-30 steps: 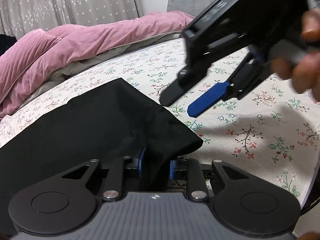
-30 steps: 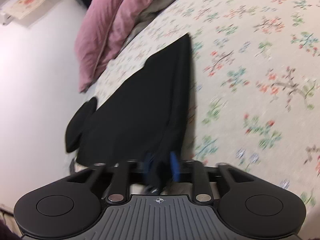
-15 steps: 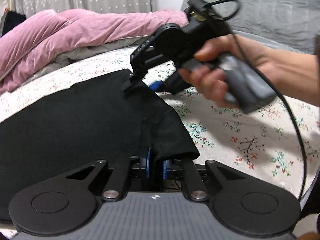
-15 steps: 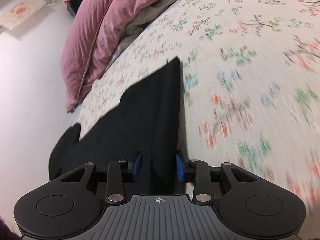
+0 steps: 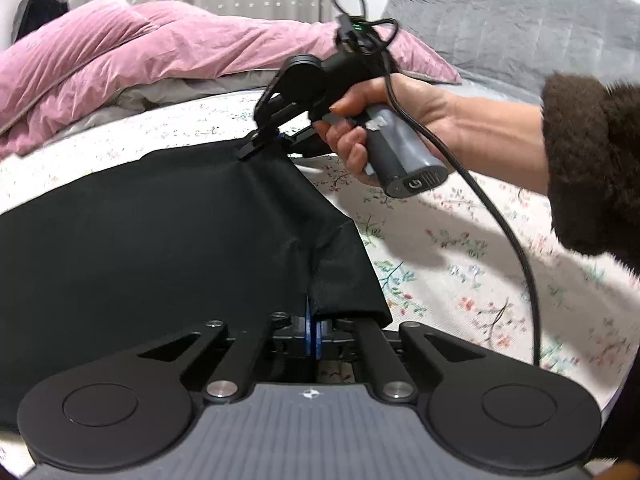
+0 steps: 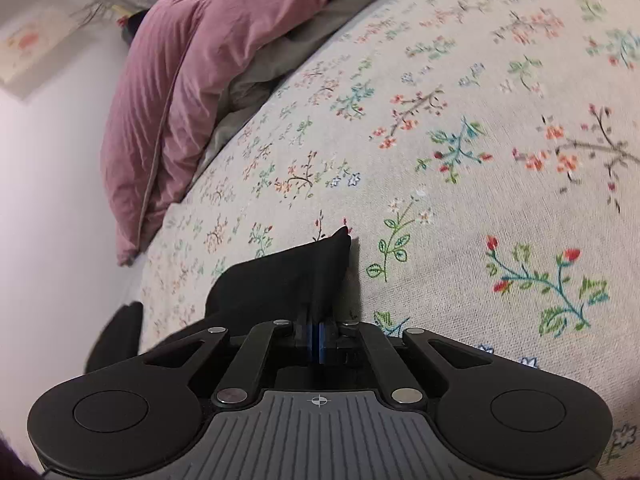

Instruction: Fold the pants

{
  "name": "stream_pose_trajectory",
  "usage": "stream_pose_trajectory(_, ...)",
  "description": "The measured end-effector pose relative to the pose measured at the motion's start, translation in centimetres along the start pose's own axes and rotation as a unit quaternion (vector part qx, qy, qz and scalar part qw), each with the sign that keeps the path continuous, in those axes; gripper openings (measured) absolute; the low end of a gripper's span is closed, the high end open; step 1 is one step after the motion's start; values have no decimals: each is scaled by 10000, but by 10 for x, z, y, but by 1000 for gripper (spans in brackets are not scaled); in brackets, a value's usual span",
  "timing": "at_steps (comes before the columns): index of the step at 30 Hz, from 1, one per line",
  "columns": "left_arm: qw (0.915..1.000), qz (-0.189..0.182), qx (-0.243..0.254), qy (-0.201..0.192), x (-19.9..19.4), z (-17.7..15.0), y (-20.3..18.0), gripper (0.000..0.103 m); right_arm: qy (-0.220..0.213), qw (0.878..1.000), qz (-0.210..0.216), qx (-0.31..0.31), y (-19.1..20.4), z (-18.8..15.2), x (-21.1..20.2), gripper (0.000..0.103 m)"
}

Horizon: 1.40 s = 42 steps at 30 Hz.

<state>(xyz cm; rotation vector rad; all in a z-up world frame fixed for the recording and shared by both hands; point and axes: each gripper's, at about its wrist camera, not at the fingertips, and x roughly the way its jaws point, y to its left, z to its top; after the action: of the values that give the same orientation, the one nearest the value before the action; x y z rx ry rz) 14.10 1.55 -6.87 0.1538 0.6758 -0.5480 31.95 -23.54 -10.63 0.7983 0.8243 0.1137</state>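
Black pants are lying spread on the floral bedsheet, filling the left and centre of the left wrist view. The left gripper is pinching the near corner of the fabric, its blue pads pressed together with cloth bunched between them and a crease running up from the pinch. The right gripper, held in the person's right hand, is clamping the far corner of the same edge; the cloth is rising slightly toward its tips. A black cable is trailing from the handle across the sheet. A dark fuzzy sleeve is covering the forearm.

In the right wrist view the right gripper is showing its blue pads closed tight on a pointed flap of the pants, which is sticking up just beyond the fingers over the bedsheet. A pink comforter is lying piled along the far side of the bed, with a grey pillow behind it in the left wrist view.
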Motion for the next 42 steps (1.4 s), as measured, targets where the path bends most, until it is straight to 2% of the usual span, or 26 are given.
stream_pose_trajectory(2, 9999, -67, -108, -32, -3, 4, 0, 28, -40, 10000, -34, 50, -2, 0, -10, 0)
stream_pose_trajectory(6, 9995, -242, -122, -149, -16, 6, -28, 28, -134, 9995, -160, 218, -21, 4, -43, 0)
stream_pose_trajectory(11, 9962, -709, -420, -276, -36, 8, -76, 28, -275, 9974, -472, 473, -67, 0, -117, 0)
stream_pose_trajectory(16, 9889, -1163, -821, -435, -62, 7, -121, 28, -488, 9926, -794, 780, -110, -11, -203, 0)
stream_pose_trajectory(21, 9835, -1433, -962, -543, -88, 6, -142, 28, -698, 9909, -914, 697, -113, -24, -269, 0)
stream_pose_trajectory(25, 9815, -1439, -1066, -684, -105, 4, -133, 28, -792, 9906, -917, 640, -101, -29, -298, 0)
stream_pose_trajectory(30, 9733, -1319, -1640, -919, -120, 2, -96, 29, -816, 9922, -682, 645, -71, -20, -303, 0)
stream_pose_trajectory(34, 9620, -1129, -2211, -1133, -132, 0, -48, 28, -765, 9948, -522, 431, -26, -9, -287, 1)
stream_pose_trajectory(39, 9467, -864, -2847, -1233, -139, -3, 18, 29, -615, 9973, -401, -75, 45, 2, -238, 1)
stream_pose_trajectory(42, 9409, -689, -3084, -1214, -138, -2, 48, 29, -445, 9980, -377, -236, 81, 11, -194, 1)
